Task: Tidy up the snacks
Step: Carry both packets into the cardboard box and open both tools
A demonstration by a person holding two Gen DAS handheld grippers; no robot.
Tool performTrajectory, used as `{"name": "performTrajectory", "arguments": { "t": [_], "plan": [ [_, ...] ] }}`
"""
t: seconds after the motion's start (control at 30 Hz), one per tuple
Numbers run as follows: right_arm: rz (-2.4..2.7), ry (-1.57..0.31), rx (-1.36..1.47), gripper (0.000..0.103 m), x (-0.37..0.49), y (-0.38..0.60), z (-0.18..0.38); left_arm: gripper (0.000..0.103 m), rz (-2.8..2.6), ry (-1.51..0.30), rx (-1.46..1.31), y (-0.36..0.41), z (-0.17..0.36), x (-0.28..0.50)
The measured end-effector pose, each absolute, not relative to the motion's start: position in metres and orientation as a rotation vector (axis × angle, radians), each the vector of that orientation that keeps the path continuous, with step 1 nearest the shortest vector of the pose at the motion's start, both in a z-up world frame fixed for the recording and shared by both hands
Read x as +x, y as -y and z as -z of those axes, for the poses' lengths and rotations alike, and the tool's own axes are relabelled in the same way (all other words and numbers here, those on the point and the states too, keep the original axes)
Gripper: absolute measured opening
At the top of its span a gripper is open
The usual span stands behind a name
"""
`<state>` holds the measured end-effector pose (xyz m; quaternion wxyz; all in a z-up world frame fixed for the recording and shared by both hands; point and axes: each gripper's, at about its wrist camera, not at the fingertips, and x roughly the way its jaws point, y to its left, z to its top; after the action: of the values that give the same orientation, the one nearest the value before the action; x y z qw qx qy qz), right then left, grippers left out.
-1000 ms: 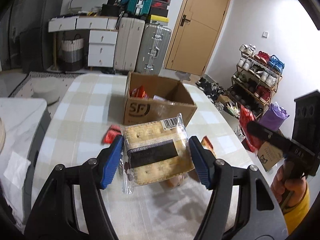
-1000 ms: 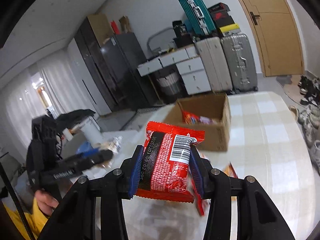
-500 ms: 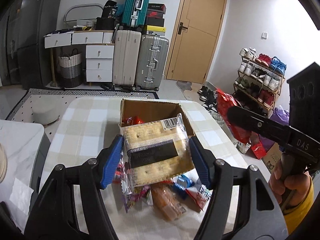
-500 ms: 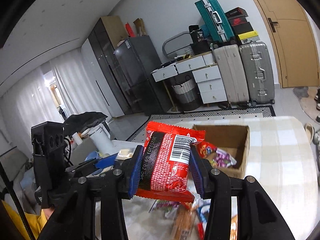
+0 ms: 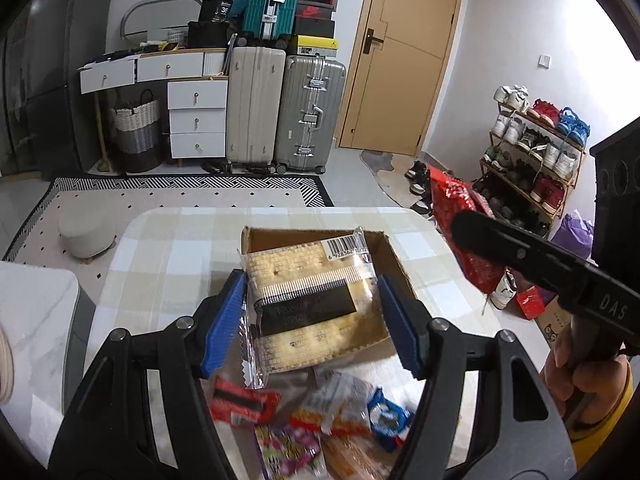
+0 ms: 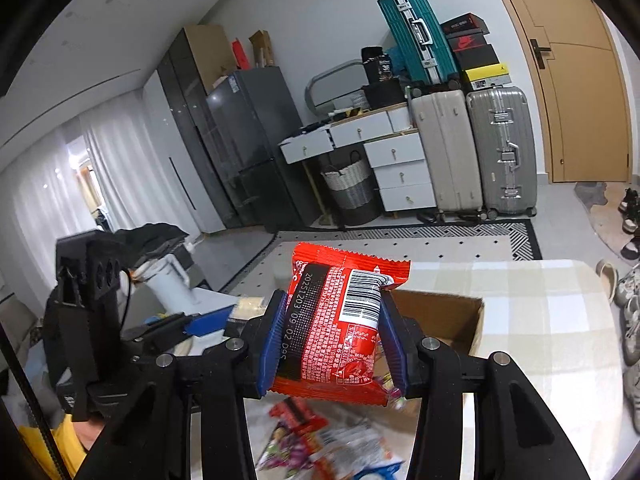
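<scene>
Cardboard box sits open-topped on the checked table, flaps up, so it reads as the collecting bin for the snacks; its contents are hidden behind the held packets in both views.

Left gripper is clenched on a clear-wrapped cracker packet; blue pads press the two long edges, barcode end pointing away; packet is carried flat and clear of the table, just in front of the box opening; gripping by the edges probably spares the crackers from crushing.

Right gripper is clenched on a red snack packet; pads pinch its sides, crimped top seam upward, packet upright and off the table; the box lies just behind it.

Loose pile of snacks lies on the table below both grippers, blurred; colours red, orange, blue, pink; individual items cannot be told.

Judgement: one packet per hand, both held over the near side of the box; step in hand looks like carrying to the box; drop not yet made; much of the pile remains, so the task seems only partly done.

Risk: clear wrapper is slippery; its loose seam hangs below the left pad.
</scene>
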<state>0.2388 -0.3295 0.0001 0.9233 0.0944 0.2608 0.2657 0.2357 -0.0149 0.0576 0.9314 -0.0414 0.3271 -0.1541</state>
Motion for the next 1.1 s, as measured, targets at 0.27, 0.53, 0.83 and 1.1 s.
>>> {"name": "performTrajectory", "arguments": {
  "t": [0.27, 0.53, 0.83, 1.1],
  "plan": [
    [-0.517, -0.612, 0.207, 0.045, 0.291, 0.332, 0.028, 0.064, 0.328, -0.759, -0.096, 0.031, -0.038, 0.315],
    [-0.472, -0.706, 0.224, 0.045, 0.331, 0.341, 0.066, 0.064, 0.326, -0.864, -0.091, 0.042, 0.010, 0.384],
    [-0.467, -0.752, 0.230, 0.045, 0.343, 0.342, 0.092, 0.065, 0.342, -0.934, -0.094, 0.052, 0.051, 0.422],
    [-0.457, -0.780, 0.230, 0.045, 0.345, 0.341, 0.103, 0.065, 0.338, -0.933, -0.094, 0.053, 0.066, 0.429]
  ]
}}
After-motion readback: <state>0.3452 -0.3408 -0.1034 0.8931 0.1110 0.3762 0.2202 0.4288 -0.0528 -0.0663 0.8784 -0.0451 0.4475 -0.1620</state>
